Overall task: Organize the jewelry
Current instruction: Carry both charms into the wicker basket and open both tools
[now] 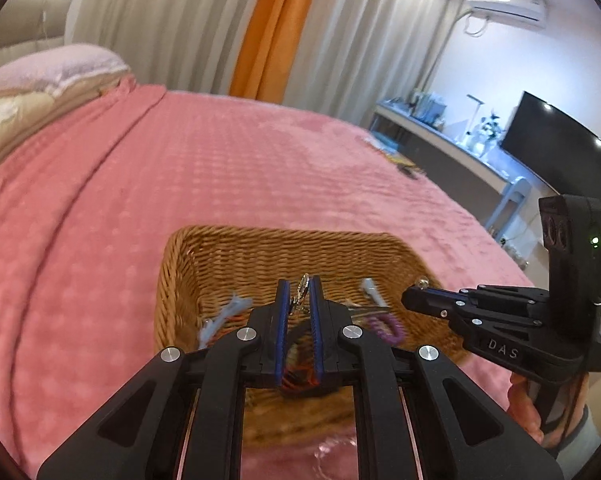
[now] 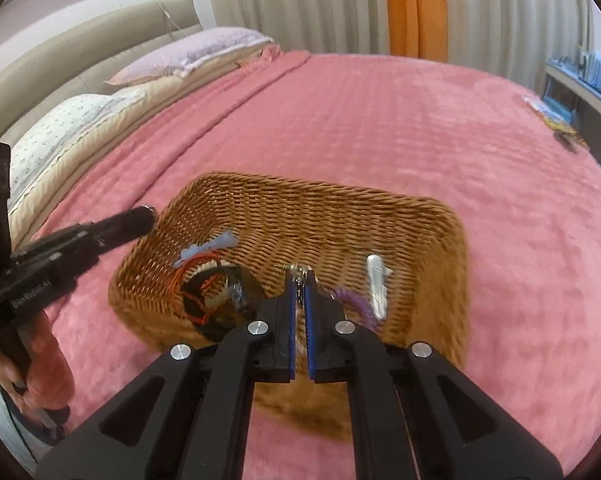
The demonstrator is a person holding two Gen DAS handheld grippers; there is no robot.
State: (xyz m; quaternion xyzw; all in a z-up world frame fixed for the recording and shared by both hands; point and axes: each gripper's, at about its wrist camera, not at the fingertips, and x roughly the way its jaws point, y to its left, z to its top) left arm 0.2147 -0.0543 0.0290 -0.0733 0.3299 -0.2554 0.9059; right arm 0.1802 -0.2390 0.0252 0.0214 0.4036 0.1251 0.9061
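Left wrist view first: the left hand-held gripper [image 1: 299, 296] is pinched down on a small silver chain piece [image 1: 301, 292], which sticks up between the blue pads right over the wicker basket [image 1: 260, 248]. So the jewelry is already in the grip and the basket is straight below and ahead, basically no travel needed. Down in the basket I can see a light blue clip [image 1: 224, 314] off to the left, a silver hair clip [image 1: 374, 294] and a purple coil tie [image 1: 384, 326] to the right. The right hand-held gripper [image 1: 414, 294] comes in from the right with its tip at the basket's right rim, jaws together on something tiny and shiny, though it's too small to say what.

Right wrist view: this gripper [image 2: 299, 284] is closed on a little metal trinket [image 2: 296, 274] too, hovering over the basket's middle. A dark tangled bundle with red thread [image 2: 216, 300] sits lower left, the silver clip [image 2: 376, 284] lies lengthwise on the right. Basket sits on the pink bedspread [image 2: 420, 140]. My guess is both just release downward; the only thing in the way is each other's fingers.
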